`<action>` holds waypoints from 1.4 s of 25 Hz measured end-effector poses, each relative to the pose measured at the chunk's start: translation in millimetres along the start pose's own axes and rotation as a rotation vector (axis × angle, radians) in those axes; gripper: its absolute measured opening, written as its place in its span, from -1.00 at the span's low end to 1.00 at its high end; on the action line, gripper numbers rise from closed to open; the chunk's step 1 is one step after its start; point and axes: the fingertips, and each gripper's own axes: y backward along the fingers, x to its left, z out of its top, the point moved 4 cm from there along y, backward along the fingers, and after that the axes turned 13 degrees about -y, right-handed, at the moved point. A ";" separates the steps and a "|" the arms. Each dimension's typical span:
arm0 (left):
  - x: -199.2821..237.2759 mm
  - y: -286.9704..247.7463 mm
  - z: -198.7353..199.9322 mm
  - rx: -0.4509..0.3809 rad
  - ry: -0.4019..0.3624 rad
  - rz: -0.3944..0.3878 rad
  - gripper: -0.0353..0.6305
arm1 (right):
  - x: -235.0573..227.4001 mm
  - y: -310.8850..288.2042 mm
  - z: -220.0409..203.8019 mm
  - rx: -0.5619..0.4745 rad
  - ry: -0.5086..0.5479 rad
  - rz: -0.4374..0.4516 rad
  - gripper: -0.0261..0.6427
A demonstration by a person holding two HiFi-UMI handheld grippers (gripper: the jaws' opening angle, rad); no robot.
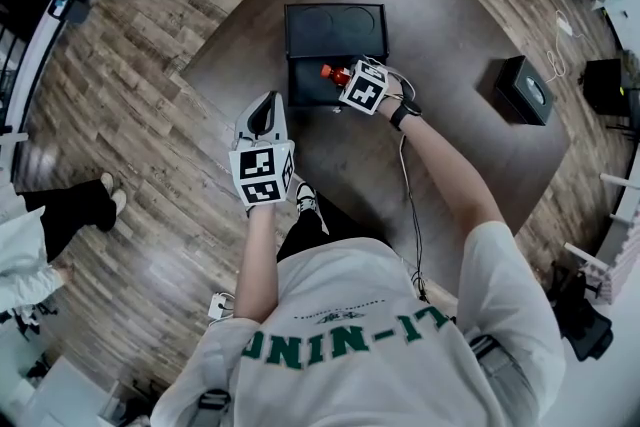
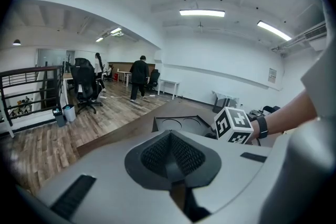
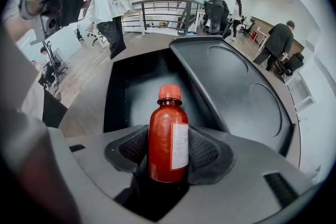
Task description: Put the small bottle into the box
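Observation:
A small red bottle [image 3: 168,136] with a red cap and a white label stands upright between the pads of my right gripper [image 3: 168,147], which is shut on it. In the head view the bottle [image 1: 334,74] hangs over the open black box [image 1: 296,80], cap pointing left, with the right gripper [image 1: 347,78] at the box's front right. The box's lid [image 1: 335,30] lies folded back behind it. Through the right gripper view, the dark inside of the box [image 3: 113,97] lies just beyond the bottle. My left gripper [image 1: 264,103] hovers left of the box near the table's edge, shut and empty [image 2: 170,153].
The brown table [image 1: 450,155] carries a second, smaller black box [image 1: 525,90] at its right. A cable runs along my right arm. Wooden floor surrounds the table; people stand and walk in the room behind, and another person's legs [image 1: 70,210] are at the left.

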 end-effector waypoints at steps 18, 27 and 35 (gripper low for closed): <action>3.6 8.5 -7.2 0.004 0.009 0.018 -0.86 | 12.8 -8.4 -1.3 0.041 -0.080 0.078 0.12; 1.8 16.2 -1.3 -0.006 -0.005 0.015 -0.86 | 9.1 6.6 7.8 -0.064 -0.156 0.071 0.26; -2.3 32.3 18.8 -0.047 -0.027 0.017 -0.86 | 9.3 54.5 0.4 -0.193 -0.280 0.052 0.44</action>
